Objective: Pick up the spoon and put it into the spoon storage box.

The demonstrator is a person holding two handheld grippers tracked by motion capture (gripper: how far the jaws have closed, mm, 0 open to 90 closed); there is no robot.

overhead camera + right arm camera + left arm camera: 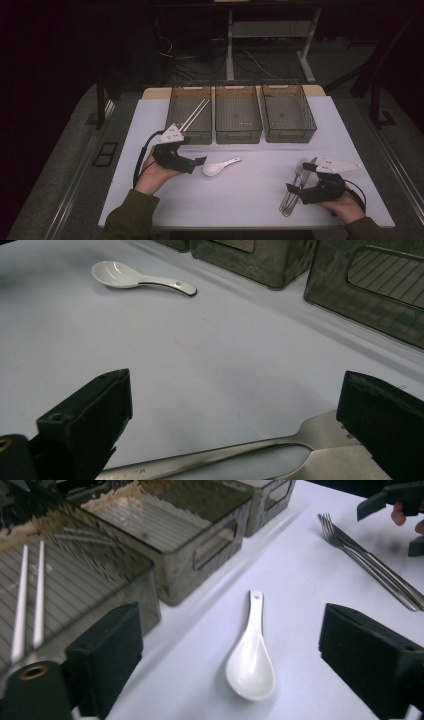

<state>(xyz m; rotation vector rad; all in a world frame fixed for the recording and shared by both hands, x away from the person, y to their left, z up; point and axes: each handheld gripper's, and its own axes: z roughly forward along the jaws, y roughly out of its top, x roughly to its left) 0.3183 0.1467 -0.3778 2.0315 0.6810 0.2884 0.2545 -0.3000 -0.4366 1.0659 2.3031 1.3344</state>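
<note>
The left tongs (240,665) stand spread wide just above a white ceramic spoon (251,655), which lies bowl-up on the pale tabletop (240,190) between the two black jaws without touching either. In the high view the left tongs (200,161) sit just beside the spoon's bowl (220,166), its handle pointing away to the right. The right tongs (235,440) are likewise spread, poised over the metal cutlery (260,452), a fork and a broader handle lying together near the tabletop's right front; neither jaw presses on them. Behind the spoon stand three smoky plastic bins (238,136) in a row. The left bin (176,107) holds a pair of white chopsticks (196,114).
</note>
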